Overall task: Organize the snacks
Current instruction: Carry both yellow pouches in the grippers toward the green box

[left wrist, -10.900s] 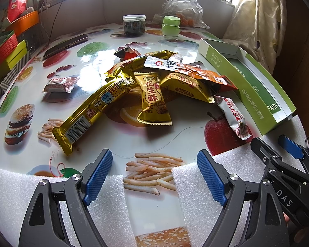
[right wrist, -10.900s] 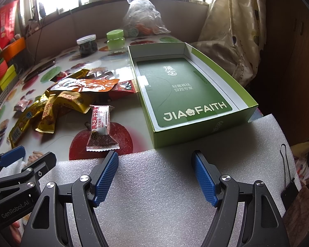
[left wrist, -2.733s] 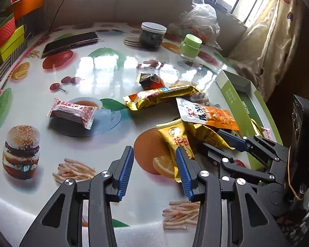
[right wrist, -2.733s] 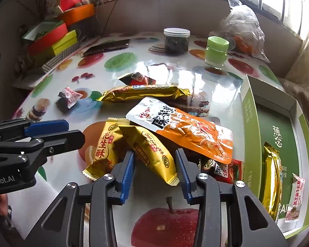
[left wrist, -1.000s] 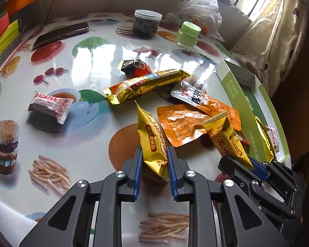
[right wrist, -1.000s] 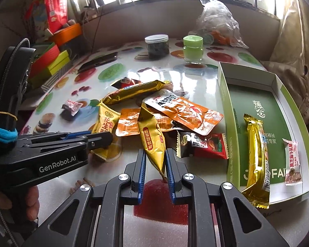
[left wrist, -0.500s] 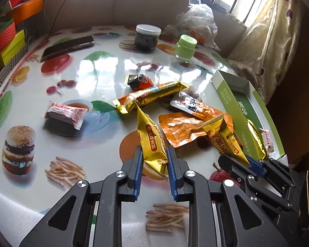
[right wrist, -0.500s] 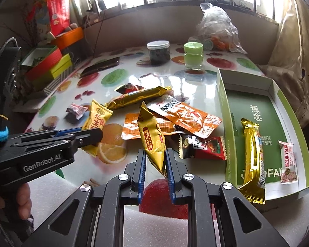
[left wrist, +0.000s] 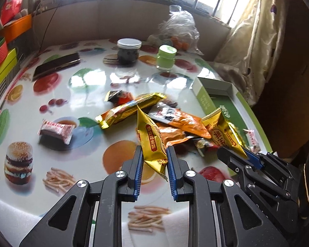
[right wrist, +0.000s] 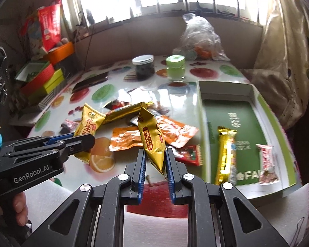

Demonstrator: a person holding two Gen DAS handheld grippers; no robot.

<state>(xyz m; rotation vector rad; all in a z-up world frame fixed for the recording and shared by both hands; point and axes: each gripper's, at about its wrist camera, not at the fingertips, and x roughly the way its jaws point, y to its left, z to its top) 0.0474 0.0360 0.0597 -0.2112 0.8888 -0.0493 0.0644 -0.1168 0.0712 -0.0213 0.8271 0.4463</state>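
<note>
Above the tabletop (left wrist: 76, 86), the left gripper (left wrist: 153, 164) has its fingers clamped on one gold snack packet (left wrist: 151, 142), and the right gripper (right wrist: 154, 164) pinches a second gold packet (right wrist: 152, 140) by its lower end; both packets hang clear of the snack pile (right wrist: 154, 131). To do this well, carry each across to the green box (right wrist: 255, 94) with the grip firm. Set them flat beside the gold bar (right wrist: 225, 154) and the small red-and-white packet (right wrist: 266, 164), clearing the box's near wall.

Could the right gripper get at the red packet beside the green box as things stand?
Probably not yet: the right gripper is shut on a gold pouch. The red packet lies partly under an orange packet.
</note>
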